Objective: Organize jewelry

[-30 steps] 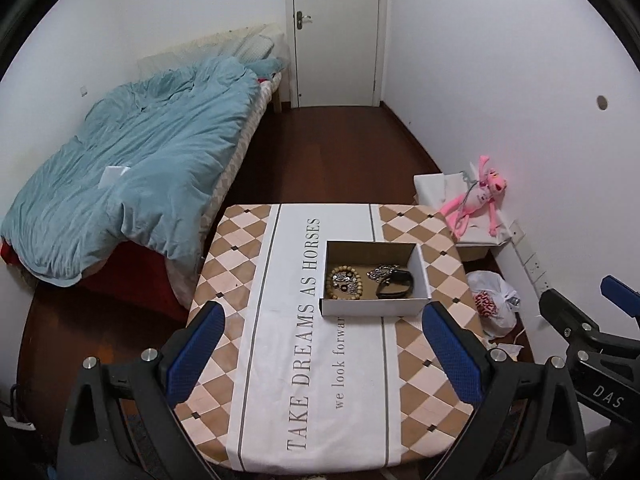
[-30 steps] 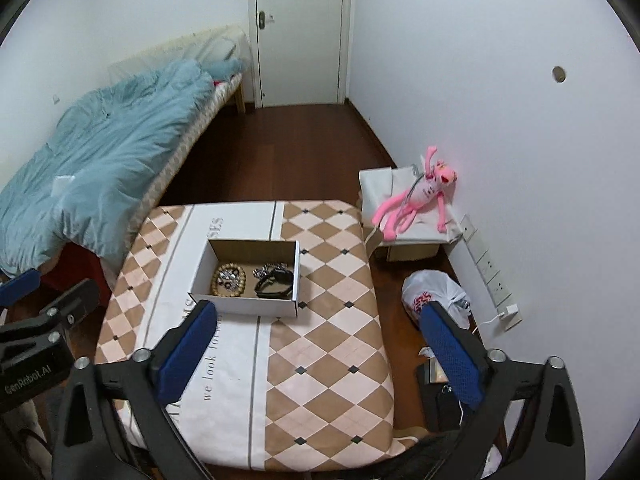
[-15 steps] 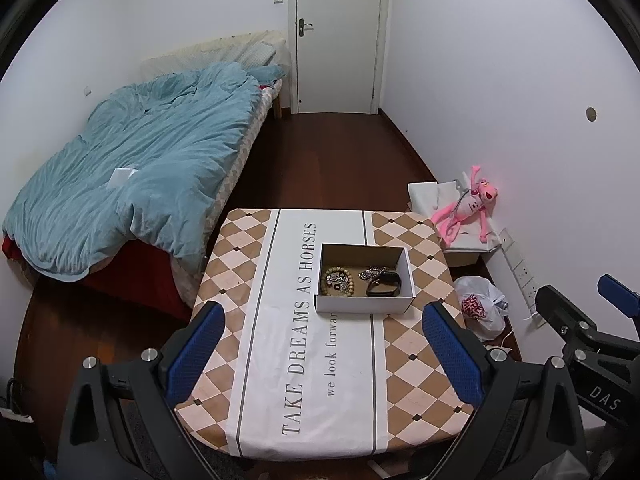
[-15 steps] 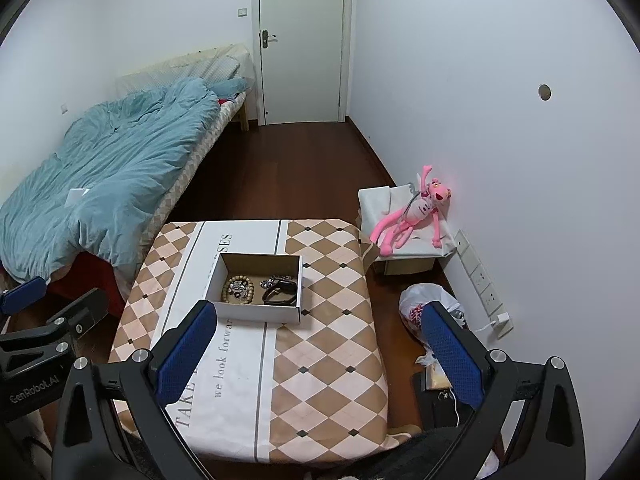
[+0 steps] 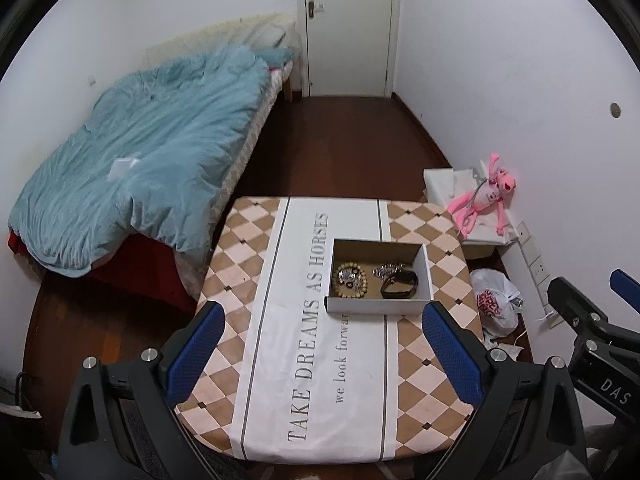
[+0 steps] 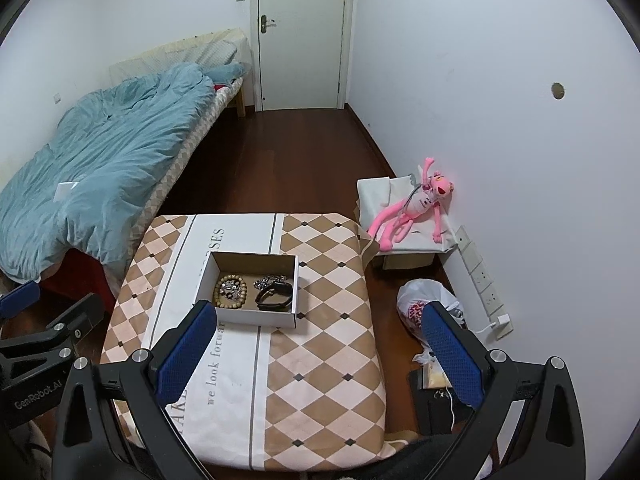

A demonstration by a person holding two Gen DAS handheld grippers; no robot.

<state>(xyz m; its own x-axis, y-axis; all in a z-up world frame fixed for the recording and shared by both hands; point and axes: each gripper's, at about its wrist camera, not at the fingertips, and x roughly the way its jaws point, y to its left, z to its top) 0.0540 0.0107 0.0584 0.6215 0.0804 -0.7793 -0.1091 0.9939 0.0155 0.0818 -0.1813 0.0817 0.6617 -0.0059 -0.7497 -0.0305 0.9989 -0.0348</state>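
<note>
An open cardboard box (image 5: 378,304) (image 6: 256,316) sits on the checkered tablecloth. Inside it lie a wooden bead bracelet (image 5: 352,279) (image 6: 230,291), a silver chain piece (image 5: 387,270) (image 6: 271,281) and a black band (image 5: 399,283) (image 6: 274,296). My left gripper (image 5: 324,356) hangs open high above the table's near half, nothing between its blue pads. My right gripper (image 6: 320,352) is likewise open and empty, above the table's right part, well back from the box. Each gripper shows at the edge of the other's view.
The low table (image 5: 280,360) (image 6: 328,360) has a bed with a blue duvet (image 5: 140,168) (image 6: 100,168) at its left. On the right stand a covered box with a pink plush toy (image 5: 486,200) (image 6: 412,208), a plastic bag (image 5: 494,300) (image 6: 424,304) and wall sockets (image 6: 480,276).
Both grippers rose and pulled back from the table half a second ago, then came slightly nearer again; the box and jewelry stayed put. Both stayed open.
</note>
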